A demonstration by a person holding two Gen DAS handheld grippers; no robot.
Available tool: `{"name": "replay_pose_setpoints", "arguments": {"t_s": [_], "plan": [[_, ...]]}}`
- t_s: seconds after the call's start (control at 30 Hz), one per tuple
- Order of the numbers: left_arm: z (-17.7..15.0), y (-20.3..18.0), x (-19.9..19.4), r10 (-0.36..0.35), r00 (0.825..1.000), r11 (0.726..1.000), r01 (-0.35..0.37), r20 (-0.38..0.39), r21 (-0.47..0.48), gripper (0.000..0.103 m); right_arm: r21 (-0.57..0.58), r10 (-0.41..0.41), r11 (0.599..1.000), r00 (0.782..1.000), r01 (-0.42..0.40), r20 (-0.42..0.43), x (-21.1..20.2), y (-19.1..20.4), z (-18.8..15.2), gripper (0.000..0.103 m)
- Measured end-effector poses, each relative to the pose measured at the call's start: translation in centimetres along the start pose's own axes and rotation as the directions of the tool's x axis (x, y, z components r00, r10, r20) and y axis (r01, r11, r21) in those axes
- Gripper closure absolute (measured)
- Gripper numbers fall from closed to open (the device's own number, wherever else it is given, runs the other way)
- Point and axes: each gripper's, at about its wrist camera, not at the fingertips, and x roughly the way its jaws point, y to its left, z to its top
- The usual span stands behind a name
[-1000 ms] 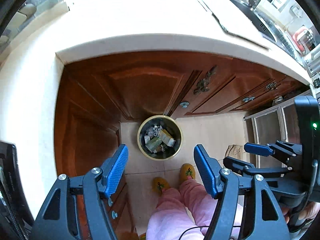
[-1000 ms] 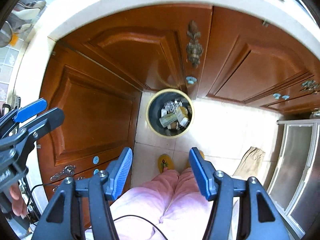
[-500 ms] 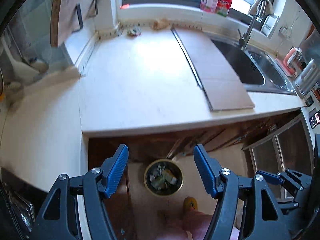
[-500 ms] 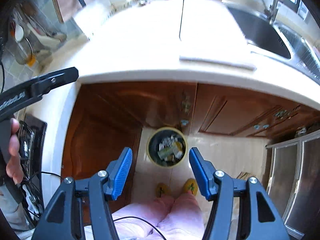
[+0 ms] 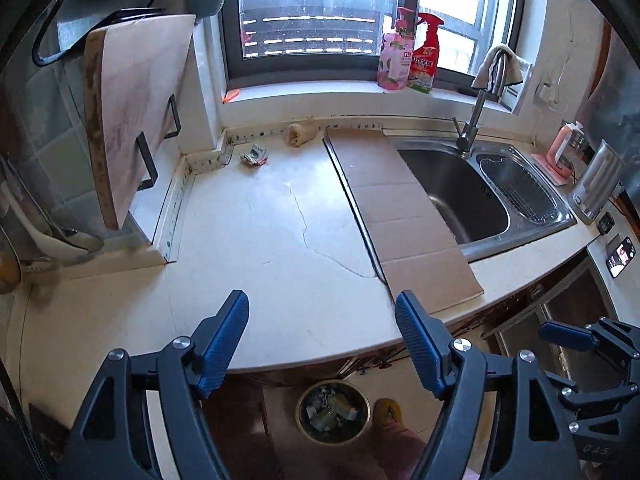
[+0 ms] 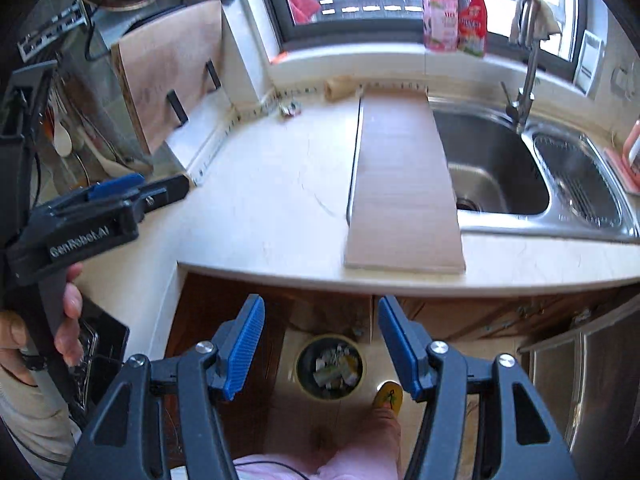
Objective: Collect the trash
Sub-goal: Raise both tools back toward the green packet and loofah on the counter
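Two handheld grippers tilt steeply downward, side by side. The left gripper (image 5: 322,340) has blue-padded jaws that are opening, with nothing between them. The right gripper (image 6: 320,346) holds its jaws partly apart, also empty. A hand (image 6: 68,320) wraps the left gripper's handle, fingers curled around it.

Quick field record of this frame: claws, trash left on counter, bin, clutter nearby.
left claw: jaws opening, nothing between them
right claw: open, empty
trash on counter: crumpled wrapper near the back corner
bin: on the floor below the counter edge, trash inside
cardboard sheet: flat on the counter, overlapping the sink's left edge
sink: basin looks empty
windowsill: two bottles
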Motion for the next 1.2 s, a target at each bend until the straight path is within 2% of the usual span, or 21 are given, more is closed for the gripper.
{"name": "replay_pose_setpoints", "arguments": {"t_s": [0.1,0.3,0.6,0.8,0.93,1.07,1.2], "plan": [[2.1,-0.2,1.0,0.01,1.0,1.0,-0.01,0.01,0.009,0.029,-0.013,0.015,1.0,0.999,-0.014,0.041,-0.5,-0.2,2.6,0.043],[6.5,-0.2,4.1,0.017,1.0,1.0,-0.017,0.014,-0.003,0.029,-0.039,0.036,0.999,0.997,-0.033,0.071,0.7,-2.0,8.9,0.043],[16.6,3.1,11.4,0.091,0.996,0.992,-0.093,-0.019,-0.08,0.029,-0.01,0.104,0.995,0.994,-0.103,0.036,5.9,-6.7,22.4,0.043],[22.7,7.0,19.0,0.102,0.991,0.975,-0.118,-0.092,-0.189,0.028,0.051,0.127,0.991,0.992,-0.127,-0.007,12.3,-9.5,31.6,0.043],[24.8,10.3,24.8,0.104,0.982,0.949,-0.146,-0.159,-0.281,0.028,0.087,0.153,0.985,0.987,-0.149,-0.042,18.3,-11.1,36.5,0.043],[25.6,13.7,30.0,0.087,0.972,0.911,-0.166,-0.218,-0.378,0.028,0.128,0.193,0.976,0.975,-0.179,-0.106,24.6,-11.8,39.7,0.043],[25.5,16.1,34.5,0.086,0.961,0.884,-0.196,-0.265,-0.424,0.028,0.186,0.25,0.957,0.957,-0.222,-0.149,29.9,-12.1,41.1,0.043]]}}
